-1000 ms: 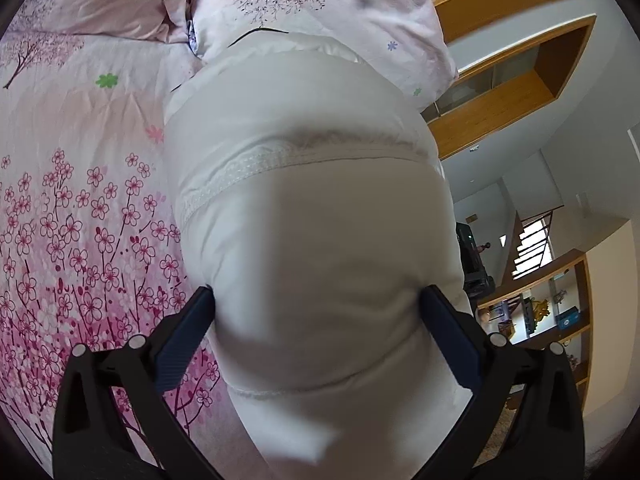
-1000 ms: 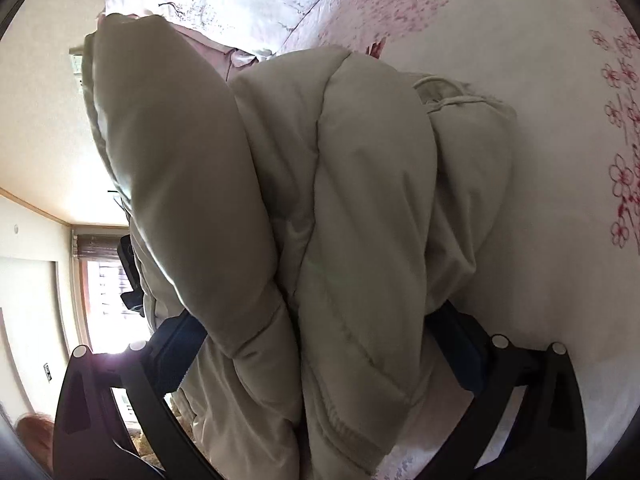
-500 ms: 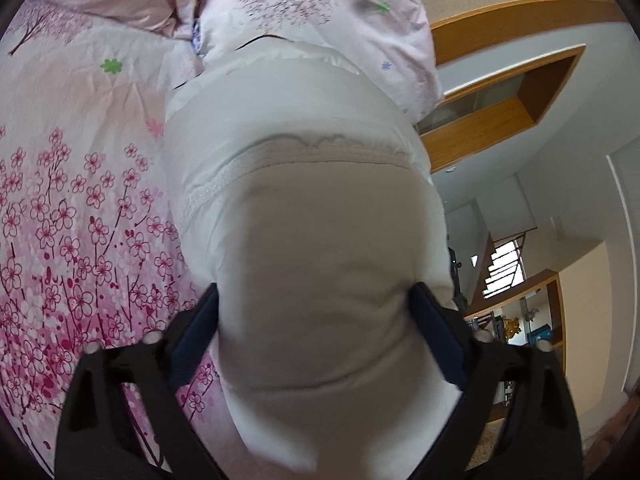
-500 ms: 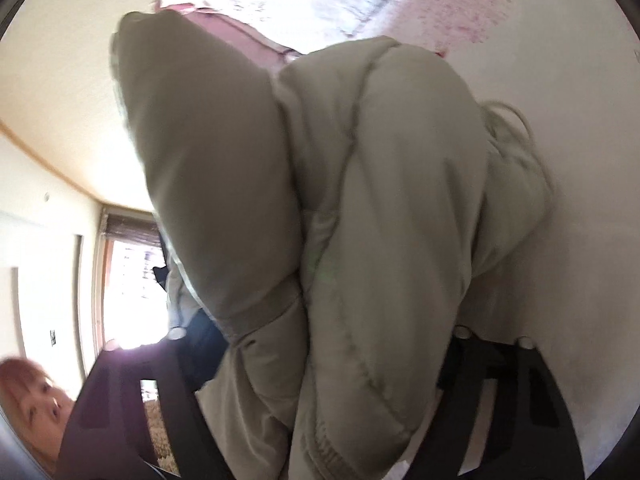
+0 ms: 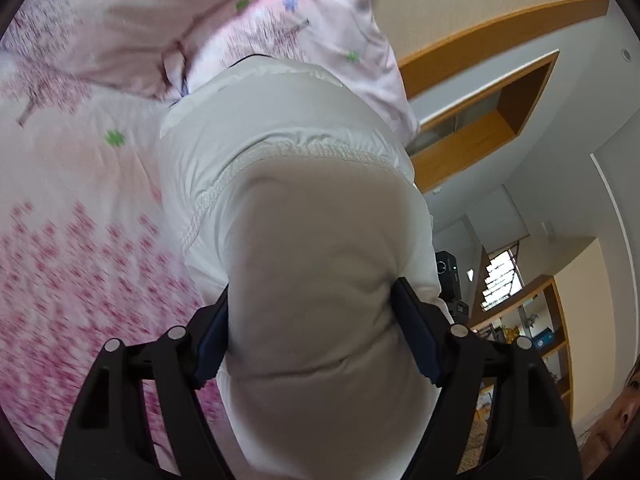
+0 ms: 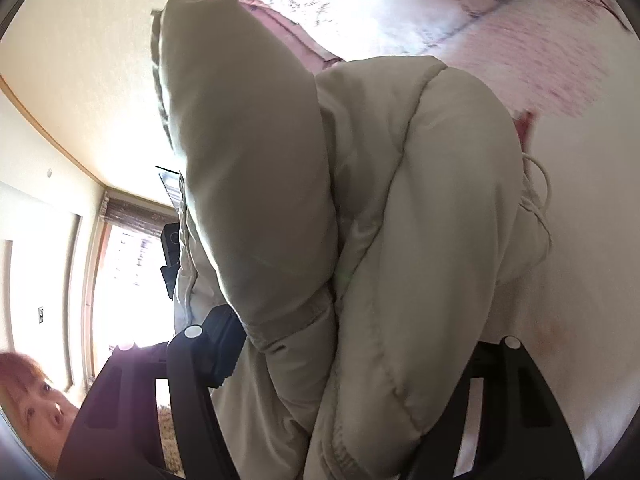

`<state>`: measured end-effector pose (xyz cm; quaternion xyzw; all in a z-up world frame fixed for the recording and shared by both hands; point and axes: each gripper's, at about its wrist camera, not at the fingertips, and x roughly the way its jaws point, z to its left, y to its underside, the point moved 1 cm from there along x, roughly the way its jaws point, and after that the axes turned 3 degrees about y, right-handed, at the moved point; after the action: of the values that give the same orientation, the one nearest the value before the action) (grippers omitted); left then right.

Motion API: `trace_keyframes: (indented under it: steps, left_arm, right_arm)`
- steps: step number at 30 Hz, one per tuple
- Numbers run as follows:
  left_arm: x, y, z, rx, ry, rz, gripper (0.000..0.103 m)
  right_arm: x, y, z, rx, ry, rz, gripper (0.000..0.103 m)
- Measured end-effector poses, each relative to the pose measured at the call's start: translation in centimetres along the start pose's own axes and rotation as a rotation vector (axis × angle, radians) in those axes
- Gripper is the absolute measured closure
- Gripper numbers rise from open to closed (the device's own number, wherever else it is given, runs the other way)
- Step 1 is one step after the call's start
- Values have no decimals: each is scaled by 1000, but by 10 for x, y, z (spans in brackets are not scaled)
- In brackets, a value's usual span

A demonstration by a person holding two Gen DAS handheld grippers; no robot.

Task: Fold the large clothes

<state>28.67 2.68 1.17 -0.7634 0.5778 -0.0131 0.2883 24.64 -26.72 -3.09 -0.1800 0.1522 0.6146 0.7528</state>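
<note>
A pale beige padded jacket point(image 5: 300, 208) lies bunched on the bed and fills the middle of the left wrist view. My left gripper point(image 5: 312, 296) has a thick padded fold between its blue pads. Its jaws are closing, and the fabric bulges where the pads press it. In the right wrist view the jacket point(image 6: 420, 200) hangs in puffy folds with a drawstring at its right side. My right gripper point(image 6: 360, 332) is closing on this bundle. Its left pad point(image 6: 220, 344) presses the fabric, and the right finger is mostly hidden behind the cloth.
The bed cover point(image 5: 80, 240) is pink with cherry blossoms, and a matching pillow point(image 5: 280, 12) lies beyond the jacket. A wooden wall shelf point(image 5: 480, 128) and a bookcase point(image 5: 532, 332) stand off the bed. A person point(image 6: 36, 400) is at the frame's lower edge, by a bright window point(image 6: 128, 272).
Both grippers have narrowed onto the jacket and risen with it. The views tilted up toward the pillow and wall, and the right wrist rolled.
</note>
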Motion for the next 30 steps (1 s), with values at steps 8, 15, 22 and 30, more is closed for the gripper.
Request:
trace_keyframes:
  steps: [8,15,22,30]
  left_arm:
    - [-58,-27,23,-2,-100,-109,28]
    - [-80,-33,61,-51,-176,-101,27]
    - [-69,-32,75,-18,-232,-60,11]
    - [-59,-30,80,17,-299,-41,2]
  right_arm:
    - [58,-21,30,-38,-3,72,38]
    - [87,-26,28,4,15,94,38]
    - [74,-11,-9,128,31,66,35]
    - [50,15,-14,194,62,-59,31]
